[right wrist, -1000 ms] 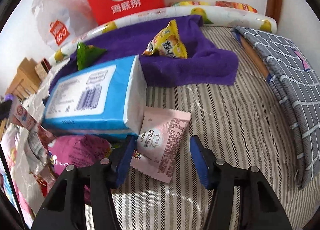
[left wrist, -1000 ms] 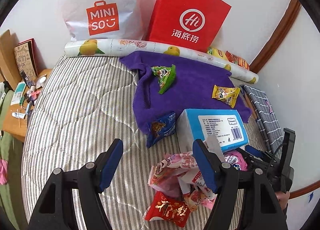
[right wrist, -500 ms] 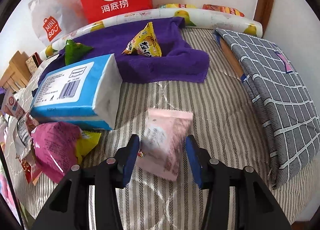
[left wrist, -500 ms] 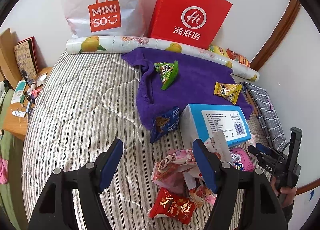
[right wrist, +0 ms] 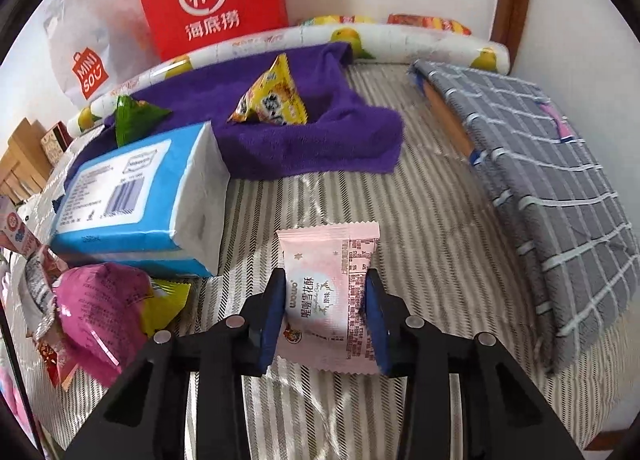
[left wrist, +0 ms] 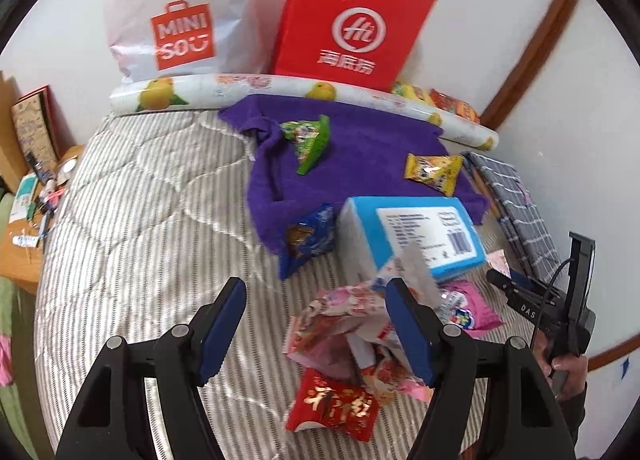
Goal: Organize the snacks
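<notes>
My right gripper (right wrist: 325,310) is shut on a pale pink snack packet (right wrist: 326,296) and holds it above the striped bed. My left gripper (left wrist: 316,324) is open and empty above the bed, with a pile of snack packets (left wrist: 352,336) just under its right finger. A purple towel (left wrist: 360,156) (right wrist: 304,140) carries a green packet (left wrist: 310,142) (right wrist: 134,116) and a yellow packet (left wrist: 434,172) (right wrist: 270,98). A blue snack packet (left wrist: 308,238) lies at the towel's near edge. The right gripper shows in the left wrist view (left wrist: 496,278).
A blue tissue pack (left wrist: 416,234) (right wrist: 136,196) lies beside the pile. A magenta packet (right wrist: 100,300) lies near it. A red paper bag (left wrist: 348,20), a white Miniso bag (left wrist: 176,16) and a fruit-print roll (left wrist: 280,92) stand at the back. A grey checked cloth (right wrist: 540,164) lies right.
My right gripper closed on the pale pink packet and lifted it off the bed. My left gripper stayed open and shifted slightly.
</notes>
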Action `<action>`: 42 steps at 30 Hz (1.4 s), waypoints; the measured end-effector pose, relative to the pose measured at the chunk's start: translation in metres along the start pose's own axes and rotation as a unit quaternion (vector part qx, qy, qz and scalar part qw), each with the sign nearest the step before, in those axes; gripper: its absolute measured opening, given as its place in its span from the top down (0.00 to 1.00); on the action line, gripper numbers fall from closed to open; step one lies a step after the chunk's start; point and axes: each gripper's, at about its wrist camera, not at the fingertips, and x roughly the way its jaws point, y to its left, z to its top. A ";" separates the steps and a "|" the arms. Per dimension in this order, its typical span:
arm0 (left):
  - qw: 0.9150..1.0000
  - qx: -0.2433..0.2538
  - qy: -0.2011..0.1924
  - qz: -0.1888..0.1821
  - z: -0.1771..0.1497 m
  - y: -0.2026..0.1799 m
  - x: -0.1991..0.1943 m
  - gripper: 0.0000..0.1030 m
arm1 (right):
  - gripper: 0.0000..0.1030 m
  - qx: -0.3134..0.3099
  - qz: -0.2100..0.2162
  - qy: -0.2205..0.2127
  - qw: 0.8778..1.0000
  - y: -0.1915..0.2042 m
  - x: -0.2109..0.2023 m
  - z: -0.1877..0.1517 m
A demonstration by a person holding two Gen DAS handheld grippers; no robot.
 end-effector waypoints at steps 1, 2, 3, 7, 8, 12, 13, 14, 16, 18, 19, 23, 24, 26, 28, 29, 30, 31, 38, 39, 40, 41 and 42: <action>1.000 0.004 0.000 -0.003 -0.001 -0.002 0.000 0.32 | 0.63 0.002 0.000 -0.004 1.000 -0.002 -0.005 -0.001; 1.000 0.012 0.001 -0.005 -0.003 -0.006 0.001 0.32 | 0.63 0.004 0.001 -0.007 1.000 -0.003 -0.008 -0.001; 1.000 0.023 0.002 -0.007 -0.005 -0.010 0.002 0.32 | 0.63 0.005 0.002 -0.009 1.000 -0.005 -0.011 -0.002; 0.998 0.054 0.009 0.002 -0.016 -0.021 0.007 0.32 | 0.63 0.008 0.001 -0.015 1.000 -0.009 -0.024 -0.008; 0.998 0.056 0.012 0.003 -0.017 -0.021 0.009 0.32 | 0.63 0.009 0.001 -0.016 1.000 -0.010 -0.025 -0.009; 0.998 0.047 0.025 0.014 -0.019 -0.016 0.024 0.32 | 0.63 0.012 0.004 -0.014 1.000 -0.010 -0.027 -0.012; 0.999 0.042 0.026 0.013 -0.019 -0.014 0.026 0.32 | 0.63 0.011 0.005 -0.015 1.000 -0.009 -0.027 -0.013; 0.999 0.036 0.027 0.011 -0.019 -0.012 0.028 0.33 | 0.63 0.012 0.006 -0.015 1.000 -0.009 -0.027 -0.013; 0.999 0.029 0.026 0.002 -0.016 -0.009 0.033 0.33 | 0.63 0.012 0.008 -0.014 1.000 -0.008 -0.027 -0.014; 0.999 0.031 0.026 -0.005 -0.015 -0.009 0.039 0.33 | 0.63 0.011 0.008 -0.014 1.000 -0.006 -0.027 -0.014; 0.999 0.031 0.027 -0.010 -0.014 -0.009 0.042 0.33 | 0.63 0.011 0.009 -0.013 1.000 -0.006 -0.027 -0.014; 0.999 0.023 0.040 -0.016 -0.012 -0.004 0.060 0.45 | 0.63 0.007 0.007 -0.013 1.000 -0.004 -0.027 -0.012; 0.999 0.019 0.045 -0.017 -0.012 -0.002 0.064 0.50 | 0.63 0.007 0.006 -0.013 1.000 -0.003 -0.027 -0.011; 0.998 0.011 0.052 -0.026 -0.014 0.002 0.069 0.65 | 0.63 0.008 0.005 -0.014 1.000 -0.003 -0.027 -0.009; 0.998 0.006 0.050 -0.033 -0.016 0.005 0.070 0.69 | 0.63 0.008 0.005 -0.015 1.000 -0.003 -0.028 -0.007; 0.998 0.006 0.047 -0.033 -0.016 0.005 0.069 0.73 | 0.63 0.007 0.005 -0.016 1.000 -0.002 -0.028 -0.006; 0.998 0.006 0.045 -0.034 -0.017 0.005 0.067 0.73 | 0.63 0.007 0.005 -0.017 1.000 -0.002 -0.028 -0.006; 0.998 0.004 0.043 -0.035 -0.017 0.006 0.065 0.75 | 0.63 0.005 0.005 -0.018 1.000 0.000 -0.029 -0.005; 0.999 -0.006 0.017 -0.031 -0.011 0.011 0.040 0.76 | 0.63 -0.004 0.011 -0.037 0.999 0.008 -0.044 0.001; 0.999 -0.006 0.015 -0.030 -0.011 0.012 0.037 0.76 | 0.63 -0.006 0.011 -0.042 0.999 0.010 -0.048 0.001; 0.999 -0.007 0.010 -0.030 -0.010 0.012 0.032 0.76 | 0.63 -0.007 0.012 -0.046 0.999 0.011 -0.053 0.002; 1.000 -0.007 0.006 -0.030 -0.009 0.011 0.028 0.76 | 0.63 -0.009 0.013 -0.049 0.999 0.012 -0.056 0.003; 0.999 -0.007 0.003 -0.031 -0.008 0.010 0.025 0.76 | 0.63 -0.009 0.014 -0.052 0.999 0.013 -0.059 0.004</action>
